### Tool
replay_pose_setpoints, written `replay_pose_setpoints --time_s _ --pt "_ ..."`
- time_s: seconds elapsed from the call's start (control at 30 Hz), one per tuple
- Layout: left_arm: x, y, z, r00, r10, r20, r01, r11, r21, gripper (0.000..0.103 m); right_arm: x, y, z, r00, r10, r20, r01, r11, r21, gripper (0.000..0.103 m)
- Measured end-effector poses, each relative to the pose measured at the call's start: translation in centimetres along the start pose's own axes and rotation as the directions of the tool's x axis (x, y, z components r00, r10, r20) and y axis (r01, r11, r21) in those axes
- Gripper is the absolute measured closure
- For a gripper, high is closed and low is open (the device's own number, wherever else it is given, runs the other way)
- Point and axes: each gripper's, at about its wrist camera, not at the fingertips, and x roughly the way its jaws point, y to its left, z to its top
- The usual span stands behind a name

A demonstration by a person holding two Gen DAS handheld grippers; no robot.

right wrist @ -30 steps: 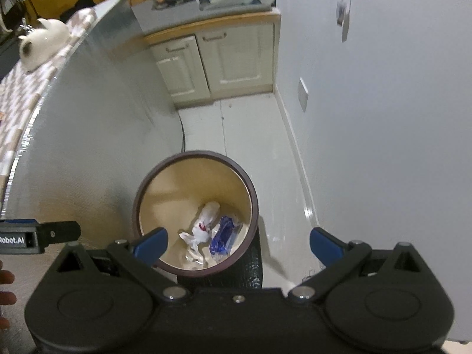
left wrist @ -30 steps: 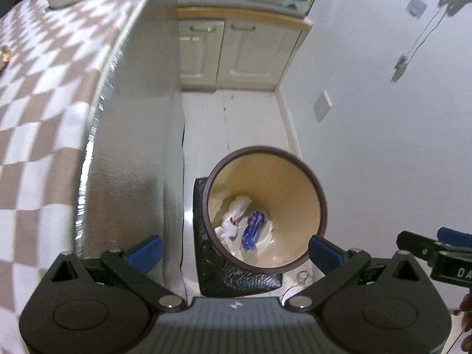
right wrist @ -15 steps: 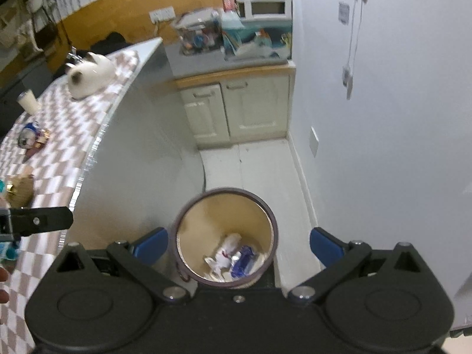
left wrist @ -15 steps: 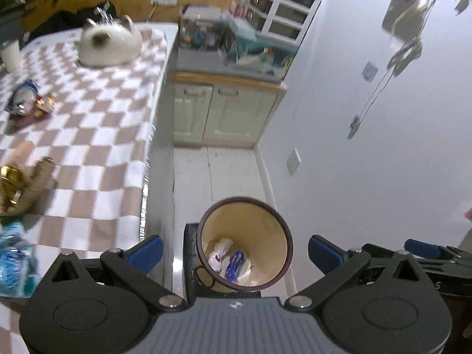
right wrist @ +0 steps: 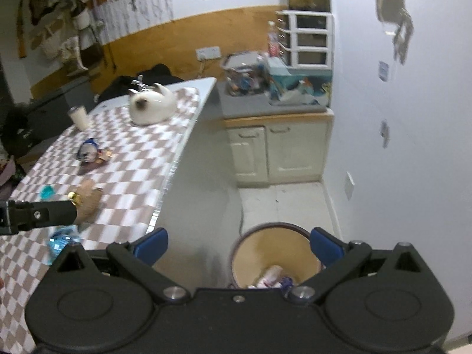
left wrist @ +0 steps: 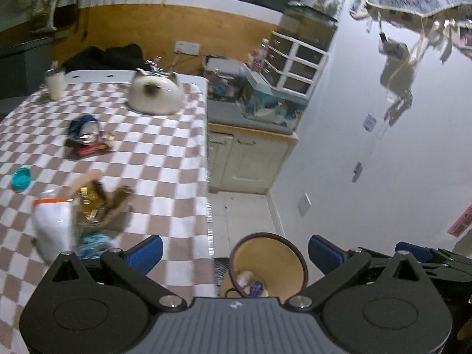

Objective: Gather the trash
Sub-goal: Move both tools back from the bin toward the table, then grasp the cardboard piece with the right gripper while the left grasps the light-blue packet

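1. The surface [left wrist: 165, 159], under a brown-and-white checked cloth, carries the litter that is left; its right edge drops to the floor where the bin stands.
2. The trash bin [left wrist: 267, 261] sits on the floor just beside that edge and already holds a few wrappers, so a drop looks done and the step in hand is, I judge, going for the next piece.
3. The white bag [left wrist: 53, 230] and brown-and-gold wrapper [left wrist: 97, 203] lie near the surface's front edge, a blue packet [left wrist: 94, 243] just in front of them.
4. The left gripper [left wrist: 234, 253] and right gripper [right wrist: 239, 243] both have their jaws wide and empty.
5. Next move: carry one gripper over the front-edge pile, lower, and close on a single wrapper.
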Motion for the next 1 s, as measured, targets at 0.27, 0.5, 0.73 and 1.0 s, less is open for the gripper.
replay_pose_setpoints --time_s 0.27,0.5,0.73,1.0 --pt "-1.8 6.4 -1.7 1.000 0.025 0.017 -0.023 0.994 -0.106 0.000 0.1 6.4 0.9 0.997 0.066 0.042 -0.062 0.994 -0.091 0.000" --pt "-1.4 11.4 -4.3 0.999 -0.006 0.034 0.012 0.985 -0.174 0.000 1.7 11.3 2.4 0.990 0.130 0.050 -0.119 0.977 -0.174 0.000" --pt "0.4 15.3 -6.8 0.999 -0.031 0.021 0.035 0.968 -0.249 0.000 4.7 14.8 4.0 0.981 0.192 -0.011 -0.191 0.964 -0.183 0.000" --pt "2.5 18.4 -7.5 0.997 -0.075 0.014 0.076 0.960 -0.271 0.000 8.4 17.8 4.9 0.979 0.180 -0.095 -0.193 0.971 -0.143 0.000"
